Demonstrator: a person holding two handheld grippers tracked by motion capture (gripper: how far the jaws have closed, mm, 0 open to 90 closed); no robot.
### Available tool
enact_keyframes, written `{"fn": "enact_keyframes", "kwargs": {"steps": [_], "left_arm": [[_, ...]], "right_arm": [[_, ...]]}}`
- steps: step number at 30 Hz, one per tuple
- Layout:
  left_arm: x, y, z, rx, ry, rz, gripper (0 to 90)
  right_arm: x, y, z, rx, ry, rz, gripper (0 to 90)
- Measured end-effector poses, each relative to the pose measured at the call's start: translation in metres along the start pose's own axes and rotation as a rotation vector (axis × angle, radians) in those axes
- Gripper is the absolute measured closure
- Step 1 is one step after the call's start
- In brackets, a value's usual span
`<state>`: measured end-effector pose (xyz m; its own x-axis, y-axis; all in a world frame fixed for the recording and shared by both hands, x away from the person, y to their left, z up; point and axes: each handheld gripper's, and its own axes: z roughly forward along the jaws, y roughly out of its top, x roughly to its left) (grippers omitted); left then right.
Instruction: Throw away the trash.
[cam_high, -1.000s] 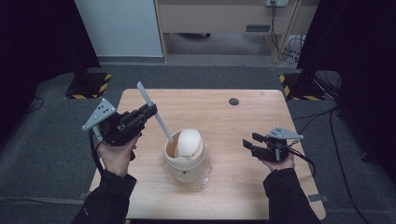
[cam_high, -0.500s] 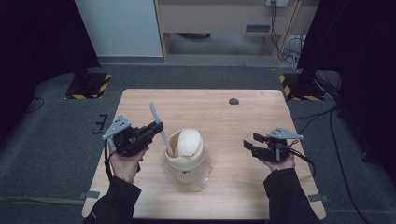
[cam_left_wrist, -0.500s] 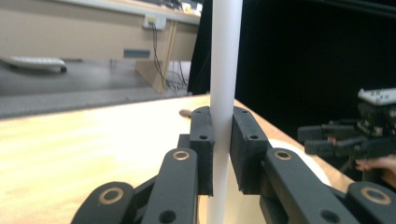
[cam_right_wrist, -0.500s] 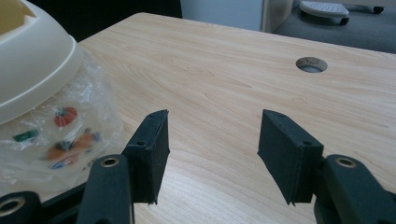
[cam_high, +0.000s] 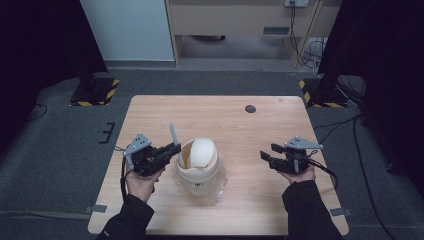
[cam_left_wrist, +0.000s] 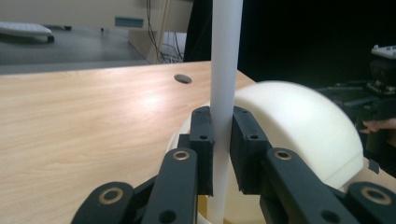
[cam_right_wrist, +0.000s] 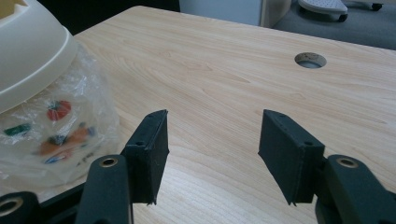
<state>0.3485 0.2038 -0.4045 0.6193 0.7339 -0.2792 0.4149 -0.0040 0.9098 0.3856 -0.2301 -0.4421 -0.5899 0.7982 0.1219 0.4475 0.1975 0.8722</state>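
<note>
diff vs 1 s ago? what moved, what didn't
The left gripper, shut on the white stick, moved down and in toward the cream container, standing the stick more upright at its rim. The right gripper, open, and the container stayed put.

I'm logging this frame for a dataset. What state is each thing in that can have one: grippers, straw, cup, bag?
Left gripper: shut on the straw.
Right gripper: open, empty, off to the cup's side above the table.
Straw: upright, clamped between the jaws, lower end at the cup's rim.
Cup: upright, its domed lid tilted open.
Bag: clear, crumpled, around the cup's base.
</note>
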Motion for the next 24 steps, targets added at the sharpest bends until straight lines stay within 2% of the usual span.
{"fn": "enact_keyframes", "kwargs": {"steps": [6, 9, 15, 20, 23, 24], "left_arm": [[0.003, -0.010, 0.003, 0.050, -0.010, -0.004, 78.5], [0.006, -0.014, 0.000, 0.068, -0.009, -0.012, 69.9], [0.013, -0.019, -0.019, 0.065, 0.007, -0.018, 58.7], [0.025, -0.032, -0.039, 0.095, 0.057, -0.004, 53.2], [0.036, -0.041, -0.048, 0.138, 0.109, 0.013, 50.9], [0.036, -0.041, -0.048, 0.138, 0.109, 0.013, 50.4]], "right_arm": [[-0.002, -0.001, 0.000, -0.002, 0.000, 0.014, 42.1], [-0.003, -0.001, 0.000, -0.003, -0.001, 0.013, 41.3], [-0.003, -0.002, 0.000, -0.004, -0.005, 0.015, 39.3], [-0.006, -0.003, 0.000, 0.000, -0.011, 0.023, 36.1], [-0.008, -0.006, 0.002, 0.002, -0.023, 0.029, 26.7], [-0.009, -0.007, 0.003, 0.002, -0.029, 0.031, 24.3]]}}
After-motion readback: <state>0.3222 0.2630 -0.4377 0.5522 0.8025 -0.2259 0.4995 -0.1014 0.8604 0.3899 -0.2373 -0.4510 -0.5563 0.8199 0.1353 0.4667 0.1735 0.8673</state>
